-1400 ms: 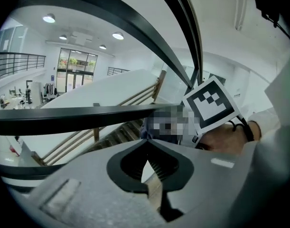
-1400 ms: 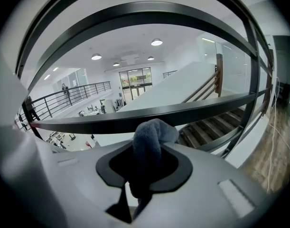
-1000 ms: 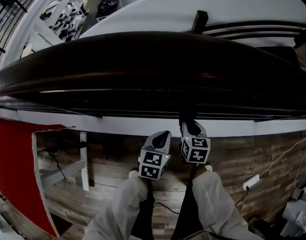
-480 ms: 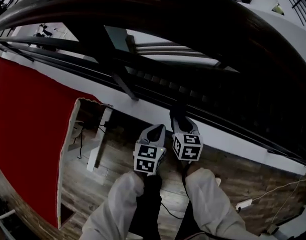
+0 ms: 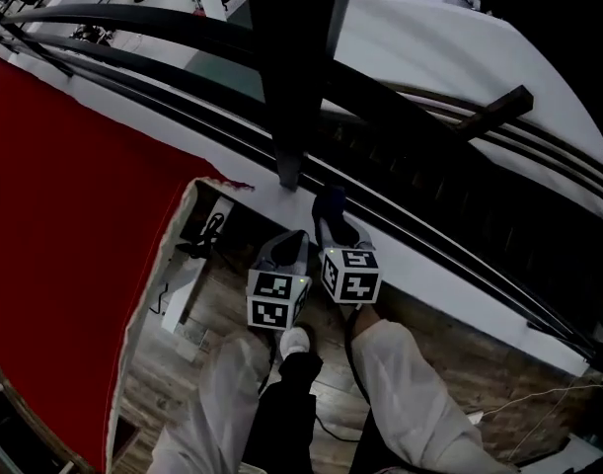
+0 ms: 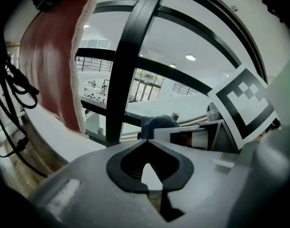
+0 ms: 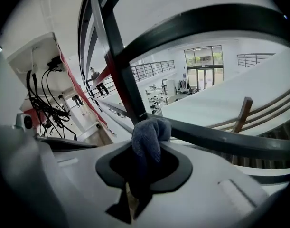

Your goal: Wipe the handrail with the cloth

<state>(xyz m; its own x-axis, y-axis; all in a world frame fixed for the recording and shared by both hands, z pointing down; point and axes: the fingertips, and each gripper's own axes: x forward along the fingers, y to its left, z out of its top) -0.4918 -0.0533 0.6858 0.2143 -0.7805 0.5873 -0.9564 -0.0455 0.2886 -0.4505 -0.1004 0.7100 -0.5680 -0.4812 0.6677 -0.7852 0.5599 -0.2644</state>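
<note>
In the head view both grippers sit side by side, low in front of a black railing post. My right gripper is shut on a bunched blue-grey cloth, which pokes out past its tips near the foot of the post. The right gripper view shows the cloth pinched in that gripper, with a thick dark curved rail above and another bar just behind. My left gripper is shut on nothing; its view shows the cloth just to its right.
A large red sheet hangs at the left. A white ledge runs under the railing's dark bars. Wooden floor lies below, with black cables on a white frame. The person's pale sleeves reach up from below.
The broad dark handrail that filled the head view has slid up and out of it; an upright post now stands ahead. Both grippers stay close together, the cloth still held.
</note>
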